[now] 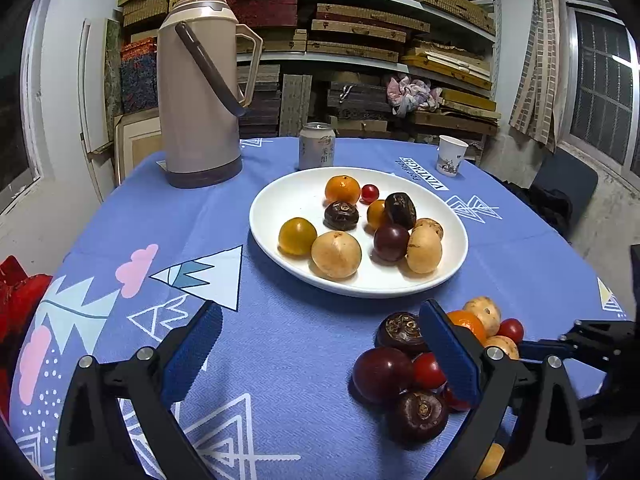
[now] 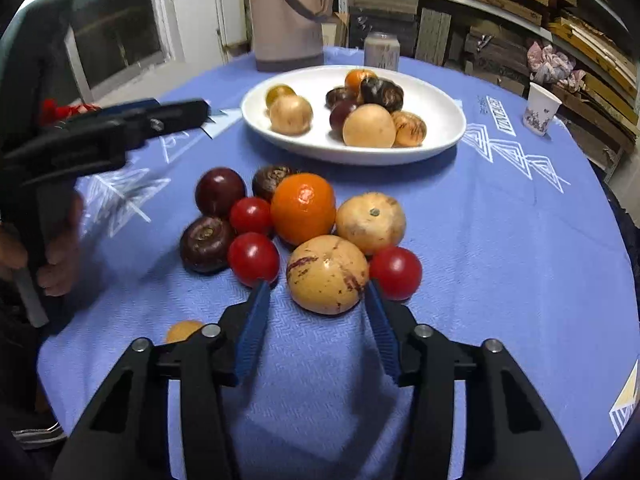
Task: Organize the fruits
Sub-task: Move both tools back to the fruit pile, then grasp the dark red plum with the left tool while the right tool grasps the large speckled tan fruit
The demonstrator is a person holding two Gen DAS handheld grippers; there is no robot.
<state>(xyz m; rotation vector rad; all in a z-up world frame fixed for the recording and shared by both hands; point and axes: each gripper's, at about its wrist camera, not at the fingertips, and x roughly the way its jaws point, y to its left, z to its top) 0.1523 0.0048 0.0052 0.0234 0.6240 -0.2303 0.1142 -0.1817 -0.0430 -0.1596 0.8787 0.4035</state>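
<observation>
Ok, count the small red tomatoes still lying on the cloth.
3 in the right wrist view: one left of the orange, one by the right gripper's left fingertip, one right of the speckled yellow fruit. More may hide behind.

Glossy white plate (image 1: 280, 200), matt woven cloth (image 1: 280, 340), shiny tomatoes (image 2: 253, 259).
</observation>
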